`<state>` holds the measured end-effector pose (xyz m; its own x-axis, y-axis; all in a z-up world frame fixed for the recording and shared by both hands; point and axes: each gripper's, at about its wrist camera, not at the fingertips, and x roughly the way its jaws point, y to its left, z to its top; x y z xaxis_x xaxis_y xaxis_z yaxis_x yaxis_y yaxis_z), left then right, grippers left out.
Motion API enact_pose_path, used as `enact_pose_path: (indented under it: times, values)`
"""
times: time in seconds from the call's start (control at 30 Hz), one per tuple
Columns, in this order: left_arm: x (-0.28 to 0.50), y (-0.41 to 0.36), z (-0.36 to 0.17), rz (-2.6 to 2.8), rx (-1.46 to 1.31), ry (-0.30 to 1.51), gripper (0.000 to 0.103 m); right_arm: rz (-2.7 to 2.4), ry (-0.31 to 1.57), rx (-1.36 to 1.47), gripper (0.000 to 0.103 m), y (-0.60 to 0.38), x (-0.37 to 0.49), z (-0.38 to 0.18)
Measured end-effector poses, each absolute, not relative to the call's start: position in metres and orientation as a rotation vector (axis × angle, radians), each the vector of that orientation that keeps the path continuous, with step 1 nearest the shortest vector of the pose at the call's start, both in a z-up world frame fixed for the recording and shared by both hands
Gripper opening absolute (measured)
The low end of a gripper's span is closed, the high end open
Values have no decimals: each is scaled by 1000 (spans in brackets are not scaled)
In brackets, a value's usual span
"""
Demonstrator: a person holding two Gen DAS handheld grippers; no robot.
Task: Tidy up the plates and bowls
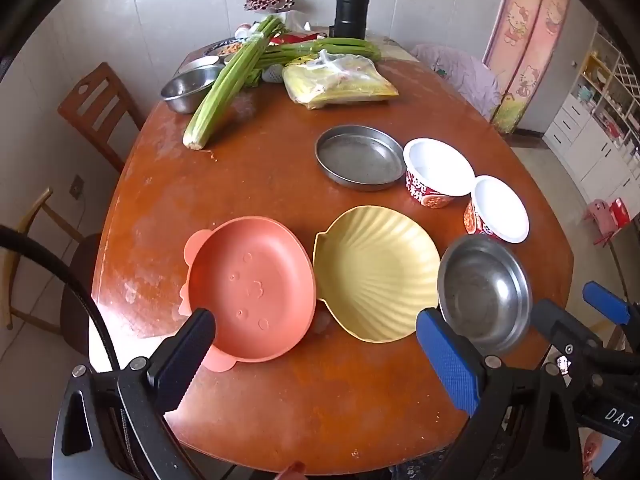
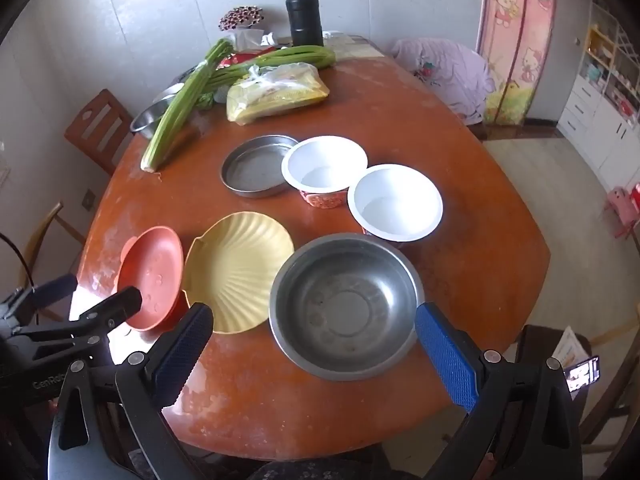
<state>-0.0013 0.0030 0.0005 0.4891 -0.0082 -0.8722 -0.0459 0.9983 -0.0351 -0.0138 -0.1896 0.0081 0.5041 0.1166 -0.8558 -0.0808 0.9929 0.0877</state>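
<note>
A pink bear-shaped plate (image 1: 252, 288) (image 2: 154, 280) lies near the table's front left, with a yellow shell plate (image 1: 376, 272) (image 2: 236, 272) beside it. Right of those sits a steel bowl (image 1: 484, 292) (image 2: 346, 306). Behind are a flat steel pan (image 1: 360, 158) (image 2: 256, 170) and two white paper bowls (image 1: 438, 170) (image 1: 500, 208) (image 2: 324, 168) (image 2: 396, 202). My left gripper (image 1: 320, 336) hangs open above the front edge, over the gap between the pink and yellow plates. My right gripper (image 2: 312, 332) is open above the steel bowl's near rim. Nothing is between either pair of fingers.
The far end of the brown oval table (image 1: 260, 184) holds celery stalks (image 1: 228, 84), a bagged yellow packet (image 1: 340, 80), steel bowls (image 1: 188, 88) and a black flask (image 1: 351, 6). Wooden chairs (image 1: 96, 108) stand at the left; a draped chair (image 2: 448, 72) at the right.
</note>
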Motion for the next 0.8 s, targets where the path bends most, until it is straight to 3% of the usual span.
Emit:
enact_pose_path:
  times: [0.8]
  values:
    - [2, -1, -1, 33, -55, 1125, 101, 125, 1044, 30, 102, -189, -15, 13]
